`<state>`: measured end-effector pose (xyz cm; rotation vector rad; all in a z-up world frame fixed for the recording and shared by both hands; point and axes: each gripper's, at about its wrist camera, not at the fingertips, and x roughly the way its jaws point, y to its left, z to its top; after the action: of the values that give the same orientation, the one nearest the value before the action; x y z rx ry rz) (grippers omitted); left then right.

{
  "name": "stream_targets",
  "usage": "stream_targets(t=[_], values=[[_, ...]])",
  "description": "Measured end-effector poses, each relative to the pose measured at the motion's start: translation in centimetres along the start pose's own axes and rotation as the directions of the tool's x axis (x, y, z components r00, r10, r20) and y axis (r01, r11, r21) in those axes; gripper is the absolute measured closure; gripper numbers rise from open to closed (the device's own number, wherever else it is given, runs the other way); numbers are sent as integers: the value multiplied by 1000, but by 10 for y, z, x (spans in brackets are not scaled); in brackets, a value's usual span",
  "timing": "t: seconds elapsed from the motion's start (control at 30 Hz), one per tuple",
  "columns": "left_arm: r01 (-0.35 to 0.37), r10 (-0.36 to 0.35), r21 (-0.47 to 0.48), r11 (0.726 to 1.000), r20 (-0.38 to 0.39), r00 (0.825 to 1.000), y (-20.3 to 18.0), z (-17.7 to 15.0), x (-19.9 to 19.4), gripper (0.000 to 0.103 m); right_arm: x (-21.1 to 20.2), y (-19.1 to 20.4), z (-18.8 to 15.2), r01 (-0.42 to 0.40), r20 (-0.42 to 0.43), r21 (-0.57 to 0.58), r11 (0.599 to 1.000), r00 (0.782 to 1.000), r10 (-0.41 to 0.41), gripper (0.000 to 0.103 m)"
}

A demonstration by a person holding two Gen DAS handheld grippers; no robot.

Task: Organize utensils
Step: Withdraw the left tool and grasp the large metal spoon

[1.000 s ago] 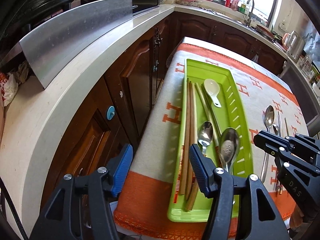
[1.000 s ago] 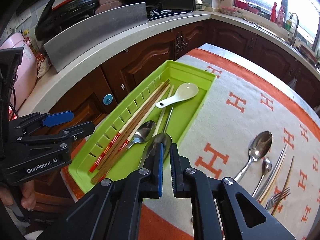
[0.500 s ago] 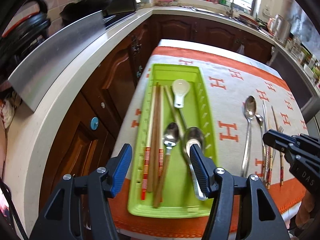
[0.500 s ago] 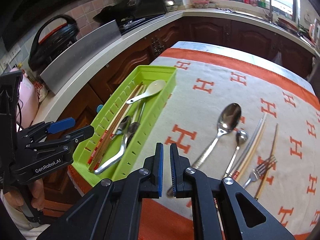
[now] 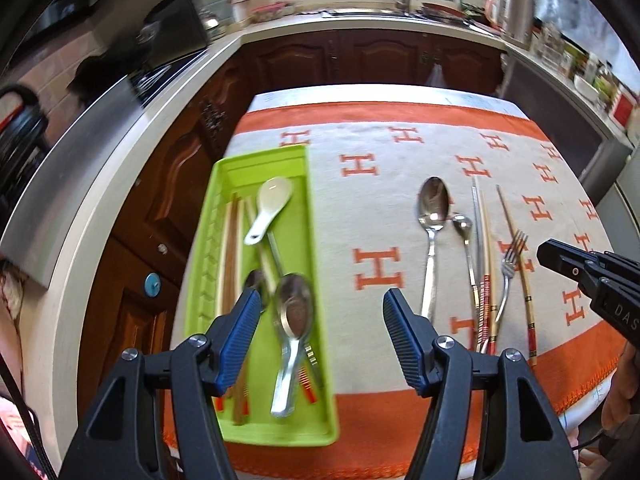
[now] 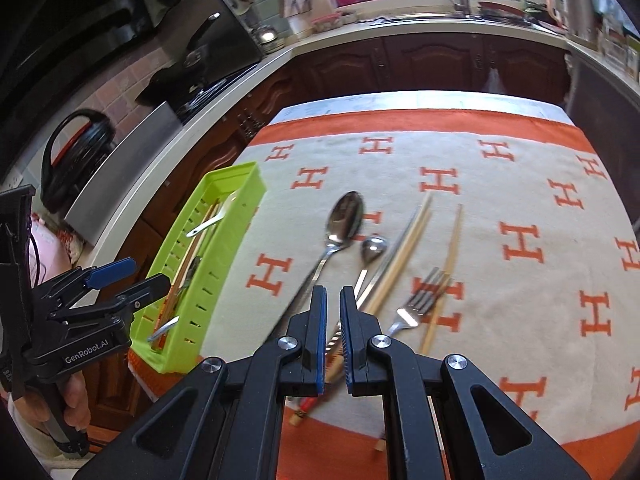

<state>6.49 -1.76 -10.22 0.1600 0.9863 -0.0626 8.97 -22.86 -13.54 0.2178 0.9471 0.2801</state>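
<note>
Blue-padded left gripper point(image 5: 320, 332): nearest the lens, jaws apart with nothing between them; they have just been opening wider. It hangs above the near end of the tray and the bare cloth beside it.

Right gripper point(image 6: 333, 332): jaws nearly closed, a narrow slit, gripping nothing. A second ago it hung over the big spoon in the tray; now it hangs over the near ends of the loose pieces.

Green tray point(image 5: 304, 240): at the left edge of the orange-and-cream cloth point(image 5: 376, 208). Contents: chopsticks point(image 5: 230, 248) along its left side, a large steel spoon point(image 5: 294, 312), a smaller steel spoon partly hidden behind the left pad, and farther back a white spoon point(image 5: 270, 208).

Loose utensils, right of the tray and well apart from it: large spoon point(image 6: 344, 216), small spoon point(image 6: 374, 250), a pair of chopsticks point(image 6: 404, 248), a fork point(image 6: 420, 304), and a single chopstick point(image 6: 448, 264) touching the fork.

Beyond: dark wood cabinets, a pale counter, and a window at the far wall.

Change noted: both grippers have swung from the tray toward the loose group. Judgement: the latest delivery looks finished and the next pick is being lined up, with several pieces remaining.
</note>
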Motion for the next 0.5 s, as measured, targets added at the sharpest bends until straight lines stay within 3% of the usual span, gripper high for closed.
stream_targets(t=[0.17, 0.37, 0.5], values=[[75, -75, -3, 997, -24, 997, -22, 17, 13, 41, -4, -37, -6, -3, -1, 74, 997, 1000, 3, 96], [192, -196, -59, 980, -56, 979, -38, 40, 42, 41, -2, -67, -12, 3, -2, 134, 991, 1000, -3, 96], [221, -225, -76, 972, -48, 973, -43, 61, 72, 41, 1, -83, -16, 0, -6, 165, 986, 1000, 1, 96]])
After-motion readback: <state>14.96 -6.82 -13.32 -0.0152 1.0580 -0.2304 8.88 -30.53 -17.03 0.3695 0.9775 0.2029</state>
